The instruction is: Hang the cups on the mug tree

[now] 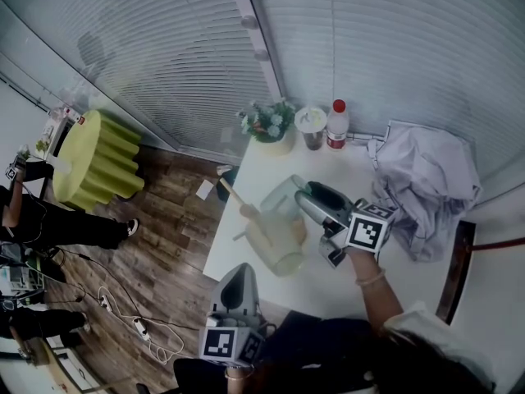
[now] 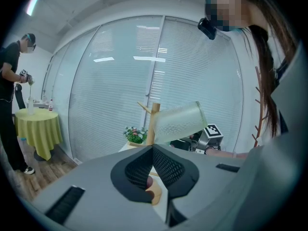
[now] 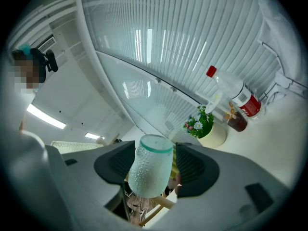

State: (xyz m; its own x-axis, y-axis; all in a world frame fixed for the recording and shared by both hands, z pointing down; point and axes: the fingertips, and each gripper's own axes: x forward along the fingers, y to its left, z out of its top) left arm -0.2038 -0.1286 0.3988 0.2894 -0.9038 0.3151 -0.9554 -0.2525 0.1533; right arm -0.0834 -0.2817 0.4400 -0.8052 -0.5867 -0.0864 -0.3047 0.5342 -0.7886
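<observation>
The step in hand is hanging. The right hand-held gripper (image 3: 155, 149) is clenched on a dimpled cup (image 3: 148, 170), its pads against the cup's two sides. In the left gripper view the cup hangs tilted in the air, just beside the tree (image 2: 154, 115) and close under a peg. A second pale cup (image 1: 280, 251) seems to sit on the tree already, though the head view is too soft to be sure.

The left hand-held gripper (image 2: 153, 150) has its jaws together at the tips with nothing gripped. It waits low at the near corner of the bench (image 1: 344, 279), apart from the tree.

The next move calls for bringing the cup's handle over a free peg and lowering it before the jaws let go. I cannot see the handle in any view.

The tree stands near the bench's left edge, so a hard nudge could push it toward the floor. To the right a cloth (image 1: 422, 187) takes up room. A bottle (image 1: 337, 125) and a flower pot (image 1: 271, 128) line the far edge, and the middle is open.
</observation>
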